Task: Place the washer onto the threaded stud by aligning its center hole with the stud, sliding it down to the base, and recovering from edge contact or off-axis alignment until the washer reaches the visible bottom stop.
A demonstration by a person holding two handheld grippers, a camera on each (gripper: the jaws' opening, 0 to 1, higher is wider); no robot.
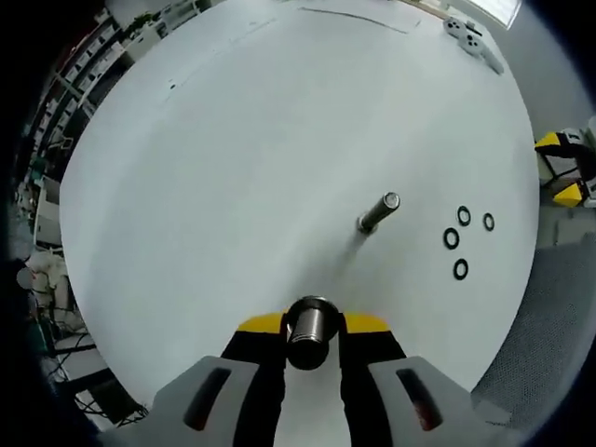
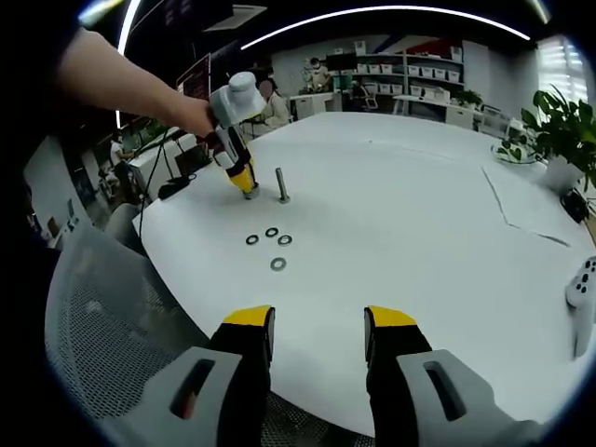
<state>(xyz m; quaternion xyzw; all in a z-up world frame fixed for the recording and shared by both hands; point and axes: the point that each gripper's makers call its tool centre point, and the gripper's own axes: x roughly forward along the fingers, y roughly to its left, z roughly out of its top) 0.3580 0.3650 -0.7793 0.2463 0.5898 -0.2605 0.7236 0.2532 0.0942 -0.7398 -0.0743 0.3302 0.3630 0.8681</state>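
Big round white table (image 2: pixel 419 214) in an open office, with shelves of boxes along the back wall, a potted plant (image 2: pixel 549 140) off to one side and a grey mesh chair (image 2: pixel 102 317) pulled up at the near edge. In the left gripper view the left gripper (image 1: pixel 312 328) has its yellow-tipped jaws clamped around a short threaded metal cylinder (image 1: pixel 311 328), held down near the tabletop. Just past it a threaded stud (image 1: pixel 377 212) stands upright on the table, bare as far as I can see. Four washers (image 1: pixel 464 240) lie flat in a loose cluster a bit to the side of the stud, not touching it, so none is on the stud yet. A white game controller (image 1: pixel 473 39) sits at the far edge of the table. In the right gripper view the right gripper (image 2: pixel 317 321) hovers over the near edge of the table with its jaws spread apart and nothing between them, well away from the washers. There the left gripper, in the person's hand (image 2: pixel 191 114), points down just beside the stud.
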